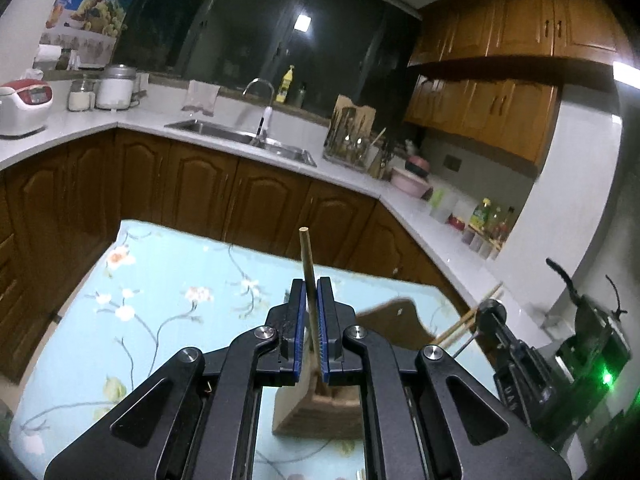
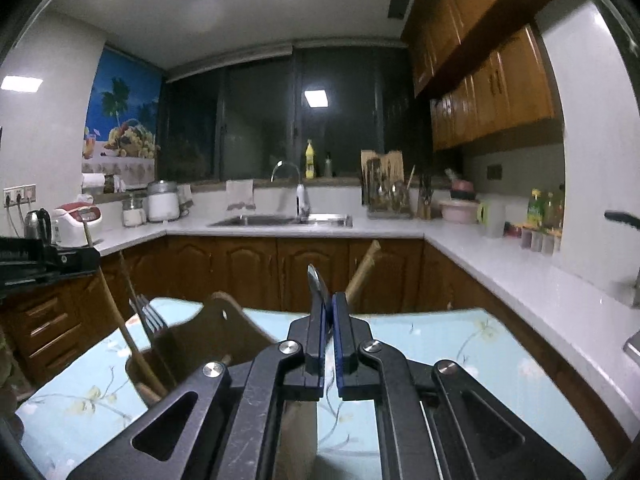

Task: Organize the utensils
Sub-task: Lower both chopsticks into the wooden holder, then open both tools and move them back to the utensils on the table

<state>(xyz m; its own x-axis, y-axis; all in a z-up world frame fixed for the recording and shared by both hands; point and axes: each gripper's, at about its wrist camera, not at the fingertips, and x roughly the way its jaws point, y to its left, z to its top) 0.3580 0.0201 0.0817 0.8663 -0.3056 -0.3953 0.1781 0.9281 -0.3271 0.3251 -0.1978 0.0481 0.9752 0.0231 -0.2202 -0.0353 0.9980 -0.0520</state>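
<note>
My left gripper (image 1: 312, 282) is shut on a wooden chopstick (image 1: 307, 264) that stands upright, its lower end in a wooden utensil holder (image 1: 316, 408) on the floral table. My right gripper (image 2: 328, 300) is shut on utensils: a metal tip (image 2: 316, 280) and a wooden handle (image 2: 362, 270) stick up past its fingers. The wooden holder (image 2: 200, 340) shows at left in the right wrist view, with a fork (image 2: 150, 318) and chopsticks (image 2: 120, 320) in it. The right gripper (image 1: 492, 316) appears at right in the left wrist view with chopsticks (image 1: 468, 320).
The table has a light blue floral cloth (image 1: 160, 300). Behind it run brown cabinets (image 1: 200, 192), a white counter with a sink (image 1: 240, 136), a rice cooker (image 1: 24, 104), jars, a knife rack (image 1: 352, 132) and bottles (image 1: 492, 220).
</note>
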